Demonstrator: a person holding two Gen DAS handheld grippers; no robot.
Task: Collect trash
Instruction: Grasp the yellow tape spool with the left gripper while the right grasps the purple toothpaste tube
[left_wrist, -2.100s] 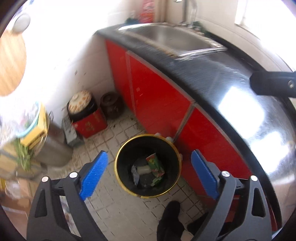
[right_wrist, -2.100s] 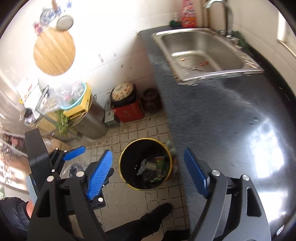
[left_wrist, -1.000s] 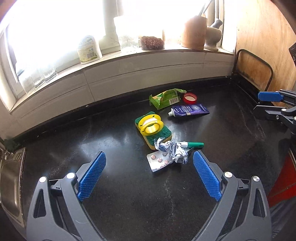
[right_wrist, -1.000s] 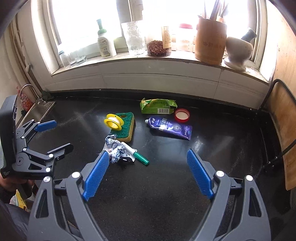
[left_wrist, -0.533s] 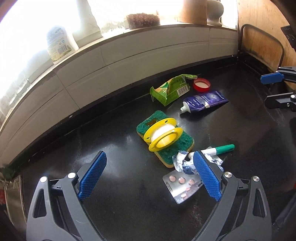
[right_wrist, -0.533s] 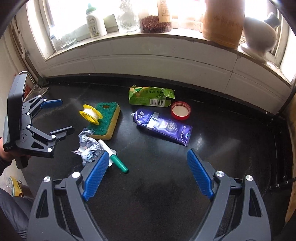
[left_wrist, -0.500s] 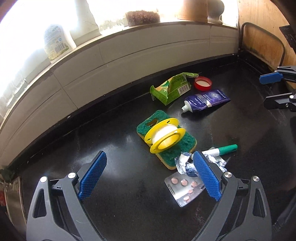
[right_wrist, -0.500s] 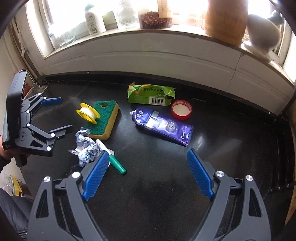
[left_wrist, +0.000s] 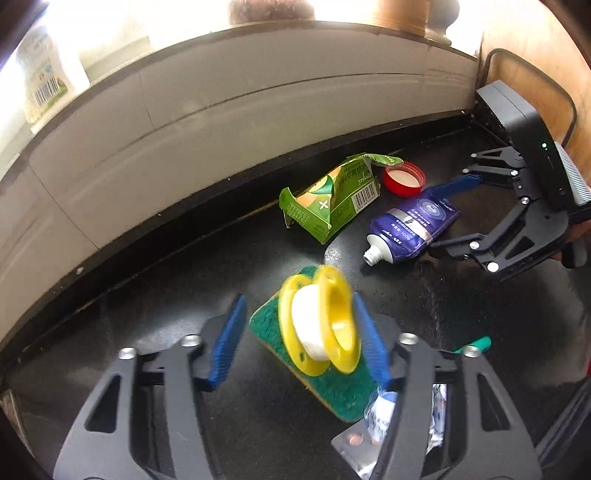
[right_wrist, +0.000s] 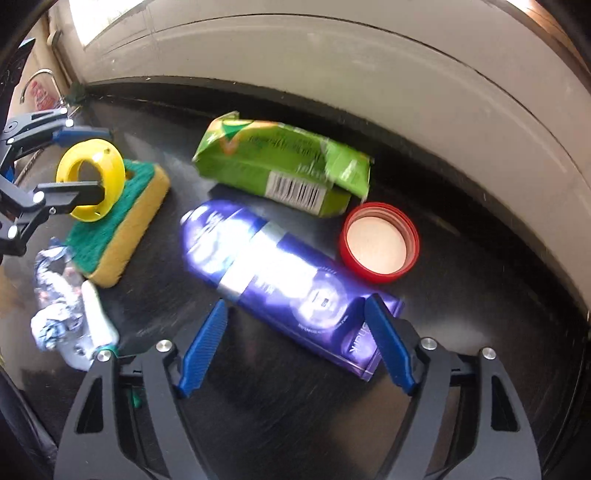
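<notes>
Item 1, nearest. Our left tool (left_wrist: 297, 338) brackets the yellow plastic tape spool (left_wrist: 319, 325), which rests on the green-and-yellow scrub sponge (left_wrist: 325, 387). The jaws are closing with the spool between them; the pad on the 3 o'clock side looks to be at the rim, the pad at 9 o'clock stands clear, so we log no grip yet. The spool's axle runs roughly across the jaws.

Item 2. Our right tool (right_wrist: 295, 341) straddles the flat tail of the purple squeeze tube (right_wrist: 280, 273). Its jaws are closing too, and neither pad presses the tube. The tube's long axis runs from 5 o'clock up to 11 o'clock in the right wrist view, across the gap, which we judge a fair line for a pinch.

Item 3. Crumpled foil and a blister pack (left_wrist: 354, 441) at 5 o'clock of the spool; green-capped marker (left_wrist: 476, 345) beside them.

Item 4, farther. Torn green carton (right_wrist: 284, 170) at 12 o'clock of the tube; red round lid (right_wrist: 380, 247) just beside.

Surface: glossy black table (left_wrist: 480, 302), streaked with glare. Beyond: a pale tiled upstand under a bright window sill.
</notes>
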